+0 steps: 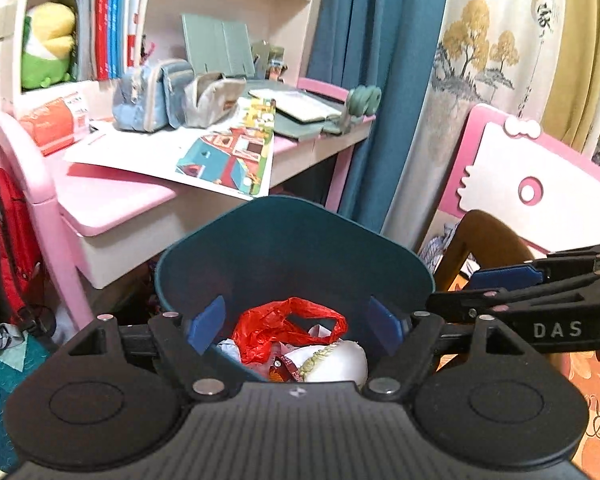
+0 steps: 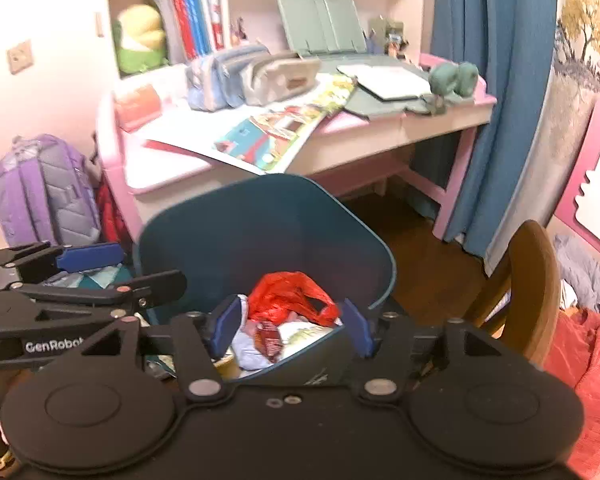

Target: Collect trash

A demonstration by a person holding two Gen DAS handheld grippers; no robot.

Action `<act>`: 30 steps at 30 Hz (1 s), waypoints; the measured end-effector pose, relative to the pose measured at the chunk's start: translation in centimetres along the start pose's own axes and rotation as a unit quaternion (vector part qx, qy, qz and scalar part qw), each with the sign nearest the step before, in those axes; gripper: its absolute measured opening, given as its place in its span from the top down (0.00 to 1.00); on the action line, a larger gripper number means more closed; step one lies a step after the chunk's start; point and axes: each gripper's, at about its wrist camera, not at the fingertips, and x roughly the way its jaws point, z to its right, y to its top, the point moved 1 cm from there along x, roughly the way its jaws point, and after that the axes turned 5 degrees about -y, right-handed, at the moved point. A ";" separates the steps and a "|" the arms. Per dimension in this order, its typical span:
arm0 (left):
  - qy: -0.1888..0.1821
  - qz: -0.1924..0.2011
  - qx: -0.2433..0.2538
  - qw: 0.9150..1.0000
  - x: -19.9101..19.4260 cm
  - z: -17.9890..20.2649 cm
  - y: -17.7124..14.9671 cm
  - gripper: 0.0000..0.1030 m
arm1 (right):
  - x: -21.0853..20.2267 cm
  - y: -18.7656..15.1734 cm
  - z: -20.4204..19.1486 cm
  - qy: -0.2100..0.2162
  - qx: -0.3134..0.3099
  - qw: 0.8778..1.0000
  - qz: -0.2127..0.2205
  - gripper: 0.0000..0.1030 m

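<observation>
Two hand-held grippers are hovering side by side over a dark teal trash bin, w/ nothing gripped. Left hand-held gripper is sitting w/ its blue pads spread wide, framing the bin's opening. Right hand-held gripper is likewise spread apart, pads straddling the bin's near rim; from the left wrist view it's also showing at the right edge, fingers apart.

Inside the bin, a crumpled red plastic bag is lying on top of the trash, touching a white rounded piece w/ a greenish frilled edge & a small red-brown wrapper. Pale blue-white scraps are lying beside these.

Beyond the bin, a pink counter is carrying a colourful picture sheet overhanging its front edge, light-blue pencil cases, a grey pouch & a red-orange pack. A yellow-green plush & upright books are filling the shelf above.

Left of the counter, a purple backpack is leaning near a red bag. A blue curtain is hanging to the right, near a brown wooden chair.
</observation>
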 end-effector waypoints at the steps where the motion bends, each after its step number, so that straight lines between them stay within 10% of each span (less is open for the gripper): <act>1: -0.001 0.004 0.000 1.000 -0.6 0.0 -0.1 0.24 | -0.6 -0.2 -0.3 0.003 -0.001 1.000 0.006 0.41; 22: 0.026 0.078 0.024 0.996 -12.3 -0.4 -4.8 0.21 | -8.6 -6.1 -5.4 0.068 -0.009 0.992 0.102 0.16; 30: 0.035 0.103 0.017 0.994 -15.2 -1.3 -6.8 0.02 | -10.2 -7.3 -6.2 0.086 -0.004 0.989 0.118 0.06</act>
